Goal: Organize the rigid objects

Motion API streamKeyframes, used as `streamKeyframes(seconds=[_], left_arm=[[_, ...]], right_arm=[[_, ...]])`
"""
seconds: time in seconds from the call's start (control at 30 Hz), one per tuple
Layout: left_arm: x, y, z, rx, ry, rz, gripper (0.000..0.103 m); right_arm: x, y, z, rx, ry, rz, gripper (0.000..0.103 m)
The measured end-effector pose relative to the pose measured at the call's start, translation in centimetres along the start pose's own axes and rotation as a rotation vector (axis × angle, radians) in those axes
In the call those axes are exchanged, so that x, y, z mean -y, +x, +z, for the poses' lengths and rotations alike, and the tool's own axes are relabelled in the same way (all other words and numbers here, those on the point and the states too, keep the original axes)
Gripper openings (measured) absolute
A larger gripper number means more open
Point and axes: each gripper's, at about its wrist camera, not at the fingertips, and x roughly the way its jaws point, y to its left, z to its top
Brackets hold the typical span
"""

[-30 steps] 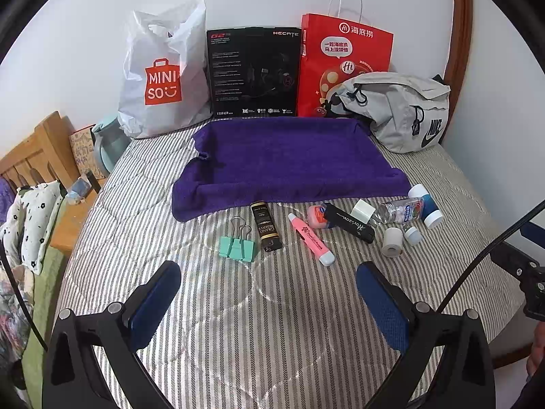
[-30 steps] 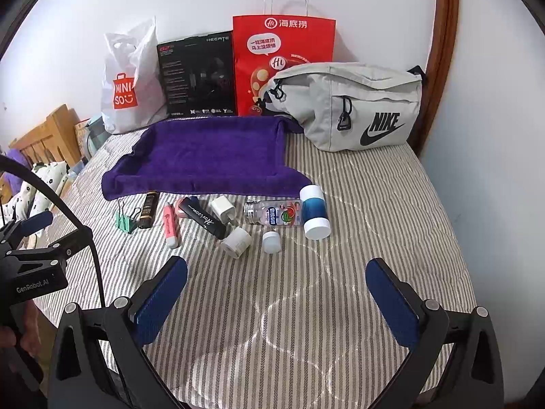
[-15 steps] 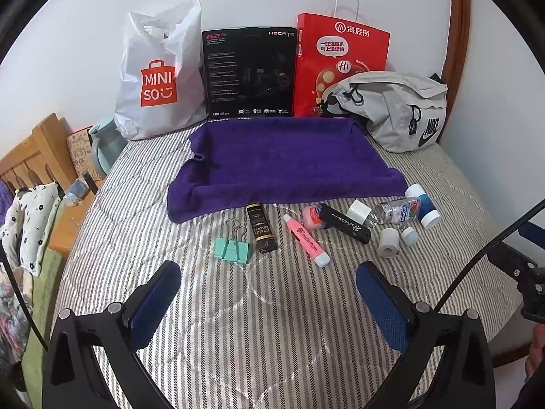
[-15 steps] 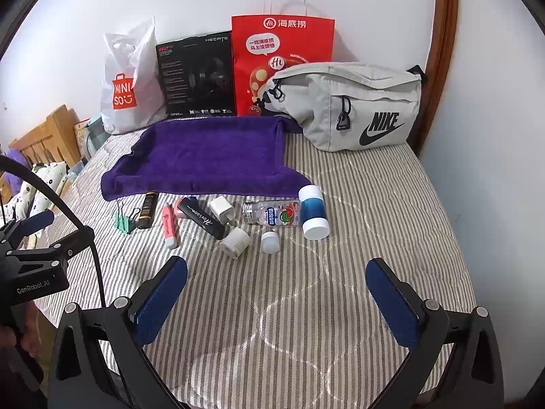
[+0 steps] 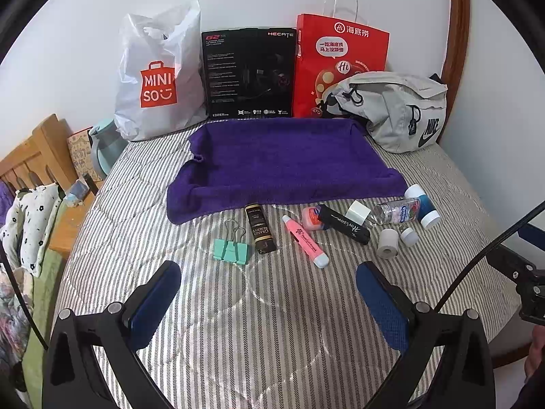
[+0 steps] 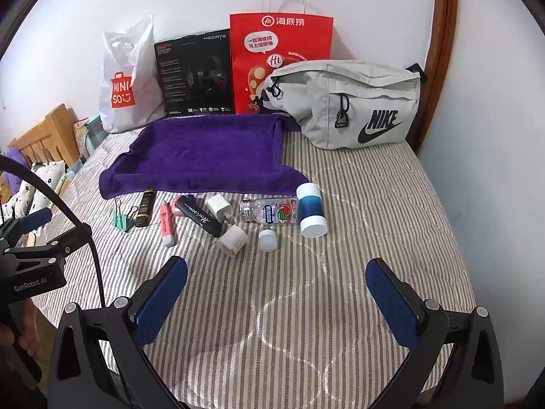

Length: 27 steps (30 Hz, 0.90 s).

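Both hand-held grippers, left (image 5: 267, 284) and right (image 6: 276, 279), spread wide, empty; pink tube (image 5: 311, 217) half hidden under black case (image 5: 344, 224).

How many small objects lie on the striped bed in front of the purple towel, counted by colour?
Green metal binder clip: 1
Pink highlighter pen and pink round case: 2
Black tubes, gold-lettered and white-lettered: 2
White charger plug, tape roll, small cap: 3
Clear plastic bottle: 1
Blue and white canister: 1
Total: 10
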Motion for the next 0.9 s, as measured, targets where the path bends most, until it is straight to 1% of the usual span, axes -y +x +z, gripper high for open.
streamKeyframes(seconds=[0.2,0.33,0.4,0.67,0.77,0.8,0.9], left_arm=[[-0.2,0.2,0.0,-0.007,0.0,0.006,0.103],[-0.6,0.9,0.0,-0.013,0.004,0.038,0.103],[-1.1,1.5,0.1,-0.014,0.001,0.053,0.103],[-4.6,5.5,0.0,-0.064,-0.042,0.096,0.103],[-6.2,7.4,-0.4,-0.068,-0.056,0.122,0.103],[-6.5,7.8,-0.4,-0.069,-0.055,0.112,0.103],[-6.7,9.4,-0.7,-0.059,-0.03,0.048,0.103]], right_arm=[[0.0,0.3,0.0,0.003,-0.004,0.014,0.103],[0.3,1.7,0.1,-0.011,0.0,0.047,0.103],[0.5,2.8,0.1,-0.031,0.003,0.054,0.103],[1.7,6.1,-0.1,-0.081,0.015,0.056,0.103],[2.2,7.2,-0.2,-0.101,0.014,0.05,0.103],[2.3,7.7,-0.3,-0.112,0.014,0.044,0.103],[2.5,8.8,-0.4,-0.137,0.013,0.036,0.103]])
